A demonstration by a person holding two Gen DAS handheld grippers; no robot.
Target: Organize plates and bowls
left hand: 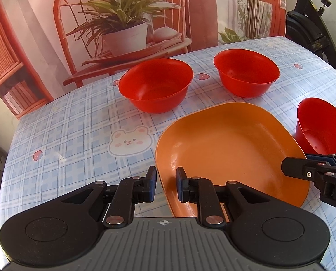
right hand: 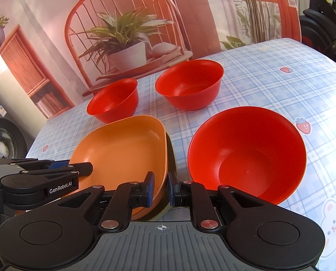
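An orange square plate (left hand: 231,153) lies on the table, also in the right wrist view (right hand: 122,149). My left gripper (left hand: 166,185) straddles its near left rim with a small gap, jaws not pressed. My right gripper (right hand: 161,188) straddles the plate's right rim, seemingly over a darker plate (right hand: 171,158) beneath; it shows in the left wrist view (left hand: 303,169). Three red bowls stand upright: back left (left hand: 155,84), back right (left hand: 246,72), and near right (left hand: 321,128). In the right wrist view they are the far left bowl (right hand: 113,100), the far middle bowl (right hand: 189,83) and the big near bowl (right hand: 247,155).
The table has a blue plaid cloth (left hand: 73,131) with bear and strawberry prints. A printed backdrop (left hand: 113,27) of a chair and plant hangs behind it. Black exercise equipment (left hand: 312,22) stands at the far right. A washing machine (right hand: 0,144) is at the left.
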